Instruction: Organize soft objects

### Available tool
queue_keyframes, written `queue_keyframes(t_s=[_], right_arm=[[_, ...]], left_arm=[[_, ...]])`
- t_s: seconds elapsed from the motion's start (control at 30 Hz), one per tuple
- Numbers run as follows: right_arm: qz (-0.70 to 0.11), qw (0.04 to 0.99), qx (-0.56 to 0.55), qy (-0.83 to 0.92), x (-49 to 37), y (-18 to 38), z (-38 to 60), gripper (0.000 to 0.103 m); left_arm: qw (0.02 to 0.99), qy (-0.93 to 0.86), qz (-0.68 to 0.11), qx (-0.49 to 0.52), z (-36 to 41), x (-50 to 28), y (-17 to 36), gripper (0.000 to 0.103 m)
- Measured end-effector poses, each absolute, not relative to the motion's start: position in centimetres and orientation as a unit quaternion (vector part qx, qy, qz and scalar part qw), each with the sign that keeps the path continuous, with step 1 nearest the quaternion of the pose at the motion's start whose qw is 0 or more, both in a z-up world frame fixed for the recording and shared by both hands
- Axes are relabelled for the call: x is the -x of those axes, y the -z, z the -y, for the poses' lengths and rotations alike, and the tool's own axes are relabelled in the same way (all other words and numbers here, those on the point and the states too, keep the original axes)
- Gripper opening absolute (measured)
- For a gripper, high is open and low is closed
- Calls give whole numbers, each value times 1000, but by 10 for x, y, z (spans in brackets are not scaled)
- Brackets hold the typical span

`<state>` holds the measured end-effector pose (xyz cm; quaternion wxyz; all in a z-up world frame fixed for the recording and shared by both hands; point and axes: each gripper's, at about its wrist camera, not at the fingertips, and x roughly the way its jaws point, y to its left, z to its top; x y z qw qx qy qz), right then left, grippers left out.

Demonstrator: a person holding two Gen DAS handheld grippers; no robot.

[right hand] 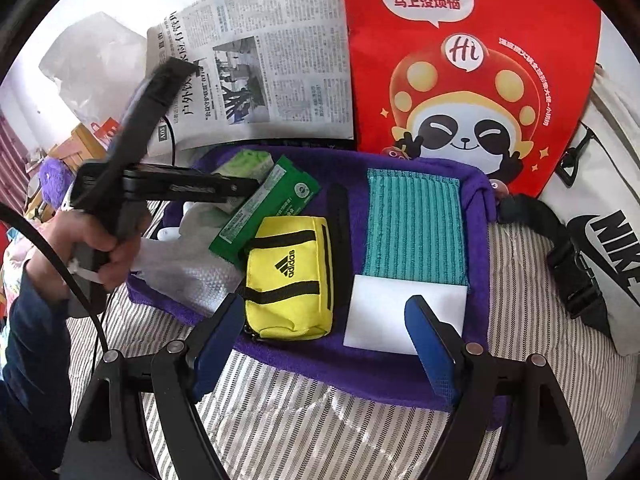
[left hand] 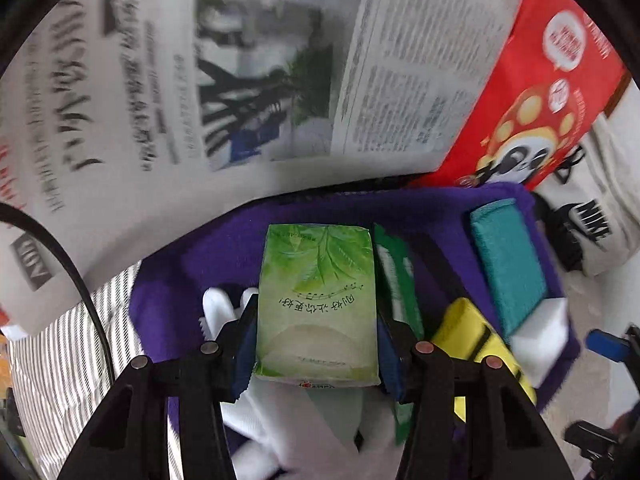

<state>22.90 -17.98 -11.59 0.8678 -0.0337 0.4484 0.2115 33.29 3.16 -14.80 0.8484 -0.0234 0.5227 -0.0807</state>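
Green leaf-printed tissue pack [left hand: 318, 304], soft and slightly crumpled, clamped in left hand-held gripper [left hand: 316, 340]; right hand-held gripper [right hand: 326, 344] apart.

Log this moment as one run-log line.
left gripper: shut on green tissue pack, over purple tray | right gripper: open, empty, at tray's near edge | in tray: yellow pouch, teal cloth, white sponge

Left wrist view: close, steeply down over purple tray [left hand: 192, 280]. Right wrist view: farther back; shares tray [right hand: 360, 364], newspaper [right hand: 280, 60].
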Motion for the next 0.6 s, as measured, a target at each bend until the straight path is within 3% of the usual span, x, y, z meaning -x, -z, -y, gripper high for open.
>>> queue_keyframes(t_s=[0.27, 0.37, 0.47, 0.6], right_arm=[[-460, 868, 13, -189, -230, 126, 201, 81], [-458, 868, 1, -191, -225, 123, 206, 82], [-454, 871, 6, -186, -218, 120, 205, 82], [-450, 875, 0, -181, -209, 114, 205, 82]], left_arm=[[844, 70, -532, -13, -16, -341, 158, 52], [839, 73, -539, -14, -16, -340, 157, 59], [837, 61, -543, -26, -21, -333, 152, 75], [843, 53, -535, -34, -24, -319, 139, 77]])
